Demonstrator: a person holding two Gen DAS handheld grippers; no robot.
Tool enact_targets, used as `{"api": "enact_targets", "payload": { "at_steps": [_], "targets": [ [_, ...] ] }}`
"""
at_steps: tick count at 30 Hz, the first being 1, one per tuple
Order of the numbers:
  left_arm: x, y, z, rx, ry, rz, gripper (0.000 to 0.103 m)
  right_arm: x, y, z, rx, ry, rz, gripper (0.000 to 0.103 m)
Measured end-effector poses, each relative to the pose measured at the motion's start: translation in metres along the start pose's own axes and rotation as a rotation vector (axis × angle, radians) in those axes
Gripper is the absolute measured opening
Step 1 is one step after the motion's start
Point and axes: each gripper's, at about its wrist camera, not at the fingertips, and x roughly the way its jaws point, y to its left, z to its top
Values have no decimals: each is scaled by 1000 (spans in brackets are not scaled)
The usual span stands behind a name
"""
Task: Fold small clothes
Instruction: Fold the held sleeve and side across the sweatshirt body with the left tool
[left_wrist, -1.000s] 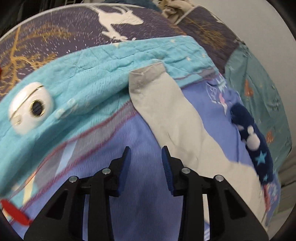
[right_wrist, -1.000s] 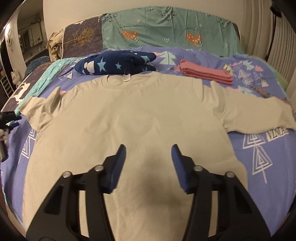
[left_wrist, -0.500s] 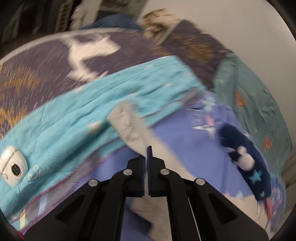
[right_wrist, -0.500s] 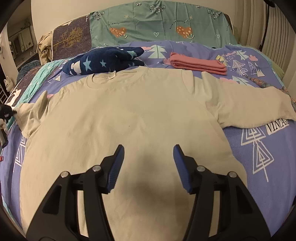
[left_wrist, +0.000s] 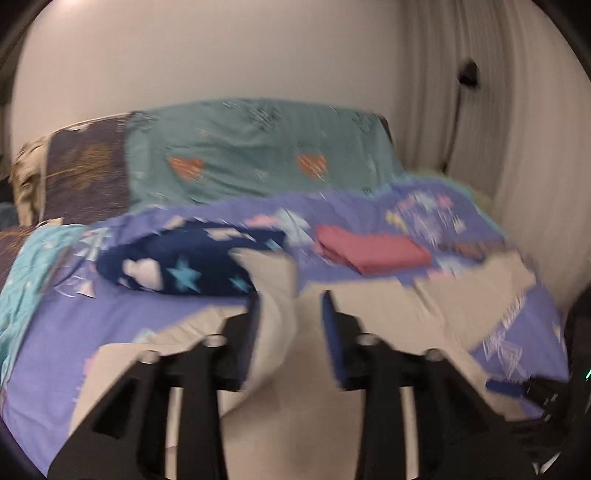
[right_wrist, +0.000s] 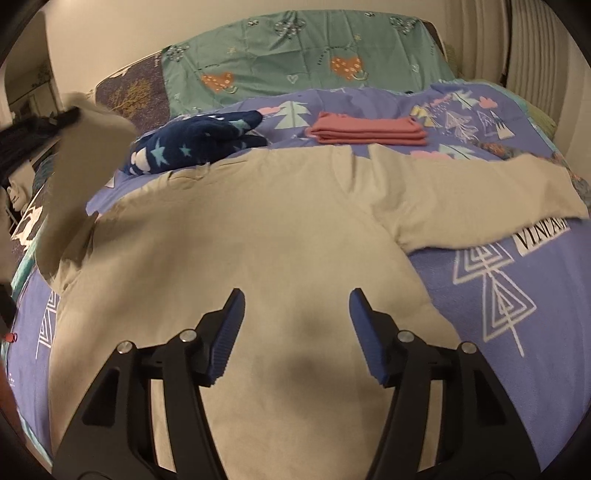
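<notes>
A beige T-shirt (right_wrist: 258, 240) lies spread flat on the purple patterned bedspread (right_wrist: 509, 295). Its right sleeve (right_wrist: 480, 199) lies flat. Its left sleeve (right_wrist: 74, 166) is lifted above the bed at the left edge of the right wrist view. In the blurred left wrist view my left gripper (left_wrist: 290, 321) has its jaws apart, and the lifted sleeve (left_wrist: 275, 295) hangs against the left finger. My right gripper (right_wrist: 295, 328) is open and empty, above the shirt's lower middle.
A folded pink garment (right_wrist: 369, 131) lies beyond the shirt's collar. A dark blue star-patterned item (right_wrist: 192, 146) lies to its left. Teal pillows (right_wrist: 303, 55) stand against the wall behind. A curtain (right_wrist: 546, 55) hangs at the right.
My left gripper shut on the shirt's left sleeve, swung it up and over toward the shirt's body, and now stands with its jaws apart. My right gripper stayed open and edged forward.
</notes>
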Motion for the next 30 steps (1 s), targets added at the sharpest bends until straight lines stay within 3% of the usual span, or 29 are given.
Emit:
{"api": "enact_targets", "payload": {
  "at_steps": [2, 4, 6, 11, 17, 21, 23, 24, 26, 30],
  "targets": [
    [8, -23, -16, 56, 45, -21, 43, -3, -9, -3, 11, 10, 1, 60],
    [4, -30, -31, 77, 67, -7, 52, -4, -18, -4, 14, 20, 3, 60],
    [-8, -27, -43, 85, 59, 42, 61, -2, -23, -4, 27, 36, 29, 60],
    [-37, -7, -79, 93, 91, 198, 68, 17, -8, 13, 3, 89, 176, 55],
    [-53, 60, -122, -18, 209, 448, 68, 70, 38, 51, -39, 178, 344, 54],
    [-48, 101, -135, -133, 270, 511, 68, 122, 67, 72, -33, 252, 351, 61],
    [-40, 114, -138, -168, 291, 523, 68, 135, 77, 77, -33, 225, 333, 64],
    [-36, 120, -140, -183, 303, 531, 68, 136, 83, 78, -48, 211, 323, 50],
    [-29, 127, -143, -214, 319, 528, 69, 140, 99, 82, -81, 220, 343, 7],
    [-25, 125, -141, -214, 309, 559, 70, 93, 87, 103, -35, 90, 407, 4]
  ]
}}
